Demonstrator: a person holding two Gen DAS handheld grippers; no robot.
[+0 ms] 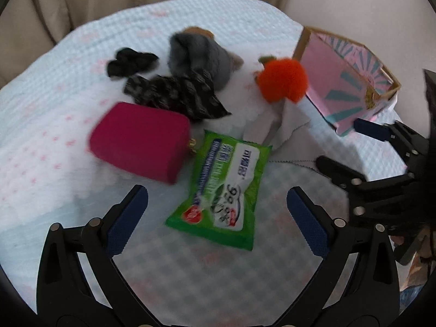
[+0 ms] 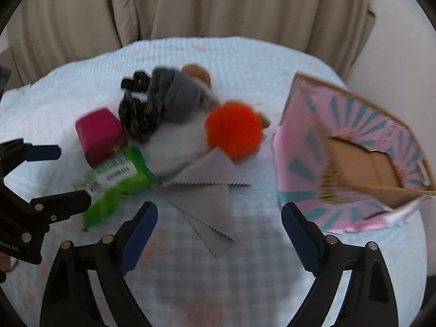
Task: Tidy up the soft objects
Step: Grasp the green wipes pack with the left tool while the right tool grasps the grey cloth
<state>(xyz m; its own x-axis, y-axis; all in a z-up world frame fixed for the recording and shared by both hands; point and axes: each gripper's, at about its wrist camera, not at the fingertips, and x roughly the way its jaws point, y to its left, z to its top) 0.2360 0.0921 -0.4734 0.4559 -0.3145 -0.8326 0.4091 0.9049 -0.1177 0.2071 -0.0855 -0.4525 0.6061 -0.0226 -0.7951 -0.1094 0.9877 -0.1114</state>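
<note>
On the pale checked bedcover [image 1: 54, 125], a loose heap of soft things waits beside a pink box [image 2: 354, 163], which lies tipped with its open mouth toward the heap, probably so items can go straight in. Both grippers hang above the cover with jaws spread wide and nothing between them. The left gripper [image 1: 218, 209] sits right over the green wipes packet [image 1: 226, 188], its blue pads [image 1: 128, 218] on either side of the packet's near end, which suggests the packet is its target. The right gripper [image 2: 219, 231] straddles the grey cloth [image 2: 207, 199], a thin zigzag-edged cloth lying flat between the heap and the box; being nearest the box, this hand seems suited to carrying things in.

Farther back lie a magenta block [image 1: 141, 141], touching the packet's corner, a dark patterned scarf [image 1: 177, 95], a black scrunchie [image 1: 130, 62], a grey knit hat [image 1: 199, 57] and an orange plush ball [image 1: 283, 79] close to the box's rim. A brown fuzzy thing pokes out behind the hat; what it is cannot be told.

No soft item shows inside the box, so the sorting appears barely begun. The flat cloth may be hard to pinch without catching the bedcover.
</note>
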